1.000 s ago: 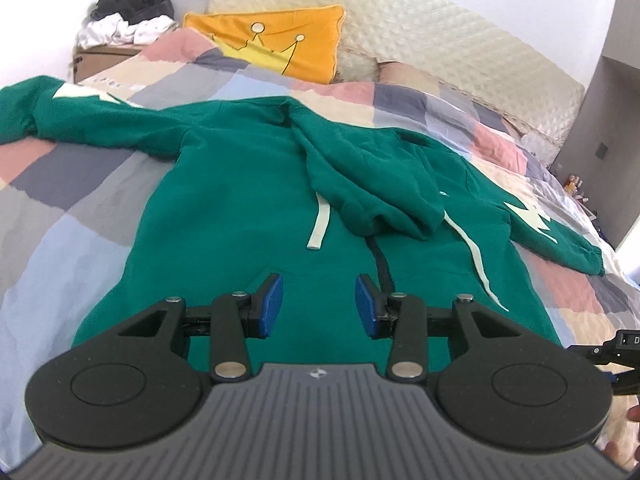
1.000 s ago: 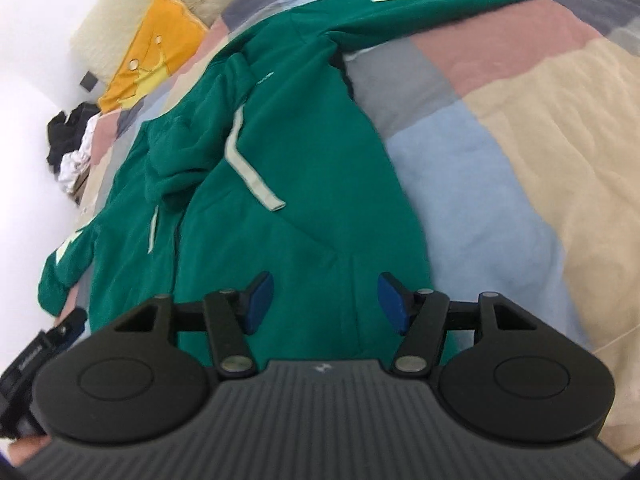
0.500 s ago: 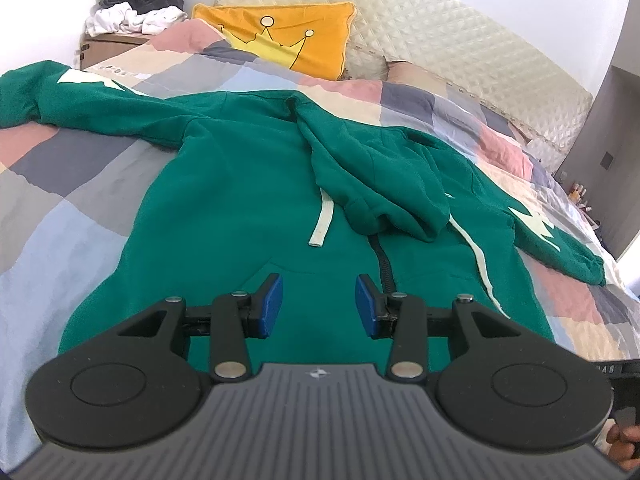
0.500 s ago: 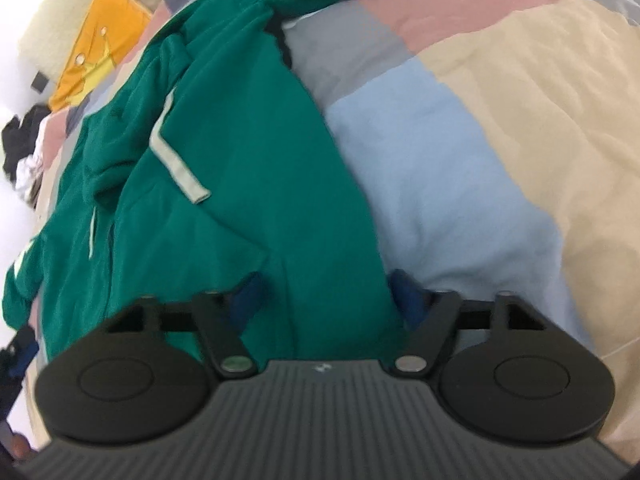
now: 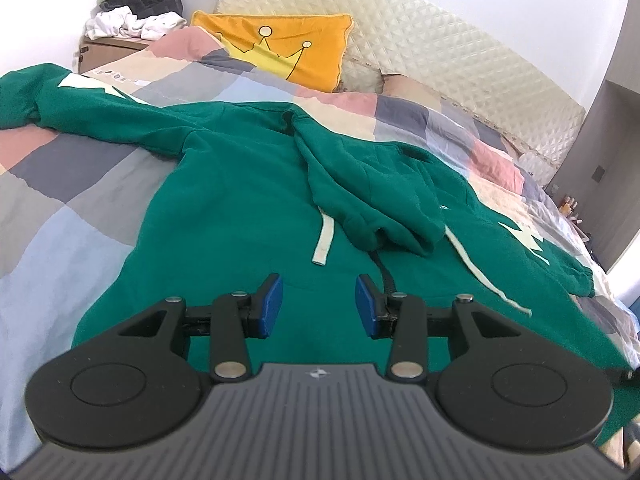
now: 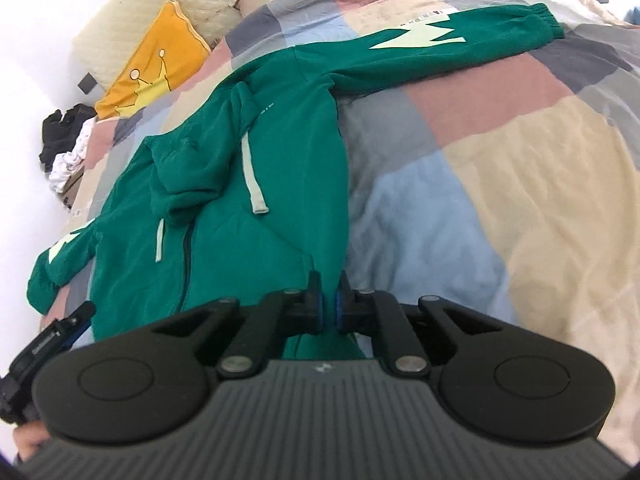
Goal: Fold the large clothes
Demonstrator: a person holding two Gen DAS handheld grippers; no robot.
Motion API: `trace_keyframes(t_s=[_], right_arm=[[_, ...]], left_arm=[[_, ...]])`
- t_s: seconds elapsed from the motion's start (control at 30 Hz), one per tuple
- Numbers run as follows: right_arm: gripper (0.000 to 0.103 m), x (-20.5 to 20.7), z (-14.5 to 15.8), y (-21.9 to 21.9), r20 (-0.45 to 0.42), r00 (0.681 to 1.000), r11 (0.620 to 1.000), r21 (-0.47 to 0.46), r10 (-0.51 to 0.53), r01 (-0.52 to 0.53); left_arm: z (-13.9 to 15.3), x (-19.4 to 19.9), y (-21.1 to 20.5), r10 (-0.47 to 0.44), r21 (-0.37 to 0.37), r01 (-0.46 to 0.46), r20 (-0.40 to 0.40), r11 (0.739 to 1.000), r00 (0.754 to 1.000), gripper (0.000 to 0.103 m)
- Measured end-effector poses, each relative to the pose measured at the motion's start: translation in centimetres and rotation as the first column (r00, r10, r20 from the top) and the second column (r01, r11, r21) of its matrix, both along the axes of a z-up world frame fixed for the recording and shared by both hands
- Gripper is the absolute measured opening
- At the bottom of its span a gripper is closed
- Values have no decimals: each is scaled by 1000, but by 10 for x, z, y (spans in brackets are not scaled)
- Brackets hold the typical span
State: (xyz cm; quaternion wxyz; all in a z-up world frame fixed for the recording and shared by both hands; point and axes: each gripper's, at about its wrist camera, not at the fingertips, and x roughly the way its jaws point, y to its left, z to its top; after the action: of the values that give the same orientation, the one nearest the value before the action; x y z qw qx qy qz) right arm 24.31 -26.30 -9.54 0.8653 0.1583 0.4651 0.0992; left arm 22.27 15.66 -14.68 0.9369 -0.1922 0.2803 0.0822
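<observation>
A green zip hoodie [image 5: 240,208] lies face up on the patchwork bedspread [image 5: 60,200], sleeves spread, hood [image 5: 372,200] flopped over the chest, and pale drawstrings trailing. My left gripper [image 5: 319,306] hovers open over the lower front near the zip, with nothing between its blue pads. In the right wrist view the hoodie [image 6: 280,168] stretches away up-left. My right gripper [image 6: 329,304] is closing tight, with green cloth from the hoodie's right bottom edge pinched between the pads and lifted a little. The left gripper [image 6: 52,336] shows at the lower left.
An orange crown pillow [image 5: 288,48] leans on the quilted cream headboard [image 5: 440,60]. A pile of black and white clothes [image 5: 136,12] sits on a box at the far left. Bare bedspread [image 6: 500,160] extends right of the hoodie. A grey cabinet [image 5: 616,140] stands at the right.
My right gripper dropped onto the hoodie's right bottom edge, closed from wide open onto the cloth and rose. The left gripper stayed in place and open.
</observation>
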Motion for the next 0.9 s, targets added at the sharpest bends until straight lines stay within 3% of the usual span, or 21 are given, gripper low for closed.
trace_keyframes(t_s=[0.07, 0.17, 0.33, 0.4, 0.47, 0.53, 0.73, 0.9], right_arm=[[8, -3, -15, 1, -42, 999, 999, -52, 10, -13], [9, 3, -33, 1, -97, 995, 998, -60, -15, 9], [13, 1, -22, 12, -33, 999, 997, -78, 0, -3], [21, -3, -15, 16, 6, 1000, 995, -100, 24, -23], [51, -6, -7, 17, 52, 998, 994, -111, 25, -19], [63, -8, 0, 21, 100, 994, 994, -104, 38, -28], [63, -9, 19, 50, 239, 965, 993, -87, 104, -85], [63, -10, 24, 78, 374, 912, 985, -86, 172, -150]], left_arm=[[0, 0, 1, 2, -3, -2, -3, 1000, 1000, 46], [0, 1, 2, 1, -6, -1, -8, 1000, 1000, 46], [1, 1, 1, -10, -7, 10, -9, 1000, 1000, 46], [4, 1, 2, -17, -18, 17, 5, 1000, 1000, 46], [9, -1, 1, -19, 4, 19, 19, 1000, 1000, 46], [14, -3, -4, -27, 30, 26, 36, 999, 999, 46], [20, -8, -14, -63, 58, 60, 56, 997, 996, 46], [27, -9, -18, -97, 80, 92, 70, 993, 993, 46]])
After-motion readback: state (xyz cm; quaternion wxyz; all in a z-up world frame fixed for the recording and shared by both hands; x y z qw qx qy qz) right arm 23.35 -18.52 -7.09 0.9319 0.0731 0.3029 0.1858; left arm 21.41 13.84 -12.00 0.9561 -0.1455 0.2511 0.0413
